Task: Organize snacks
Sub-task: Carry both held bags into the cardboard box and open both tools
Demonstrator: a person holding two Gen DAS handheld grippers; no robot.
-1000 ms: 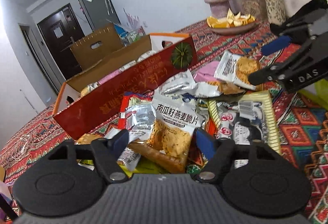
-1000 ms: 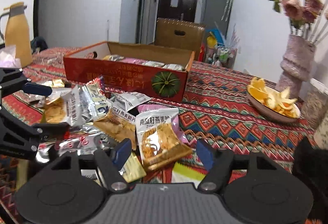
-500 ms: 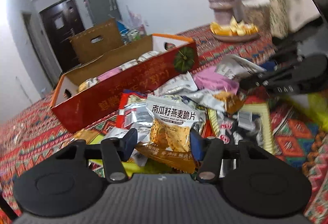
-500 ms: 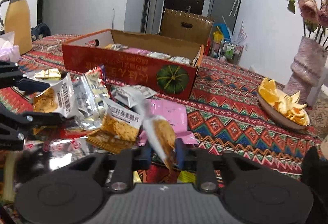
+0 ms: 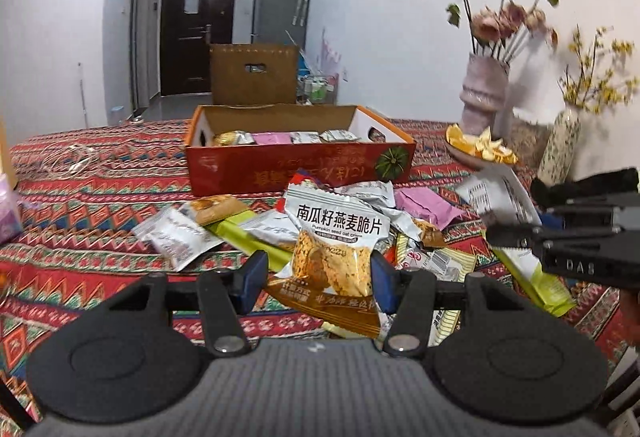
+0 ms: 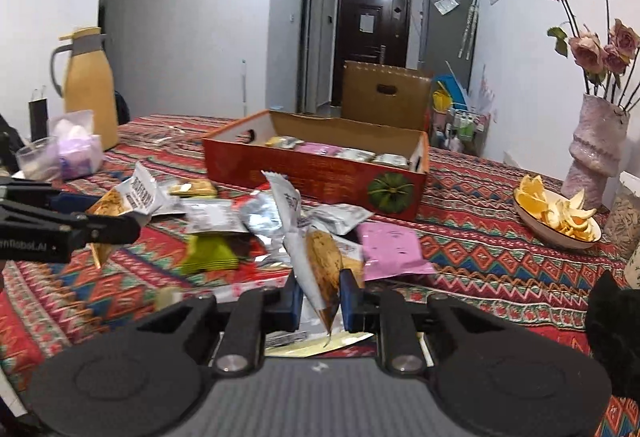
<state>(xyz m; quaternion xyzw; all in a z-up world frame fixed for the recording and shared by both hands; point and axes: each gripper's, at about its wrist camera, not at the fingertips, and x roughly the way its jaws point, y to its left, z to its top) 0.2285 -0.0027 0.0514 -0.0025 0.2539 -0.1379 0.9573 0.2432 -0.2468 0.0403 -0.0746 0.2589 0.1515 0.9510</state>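
Patterned red tablecloth carries scattered packets; right gripper clamps an edge-on silver-and-orange cracker packet, while left gripper seemingly grips another silver-and-orange cracker pouch, contact unclear.

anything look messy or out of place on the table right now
Yes: snack packets lie in a loose heap on the tablecloth in front of the red box, not in it. Each gripper holds an oat crisp packet: left, right.

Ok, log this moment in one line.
left tool: gripping white-orange foil crisp packet | right tool: shut on another foil crisp packet | red cardboard box: partly filled
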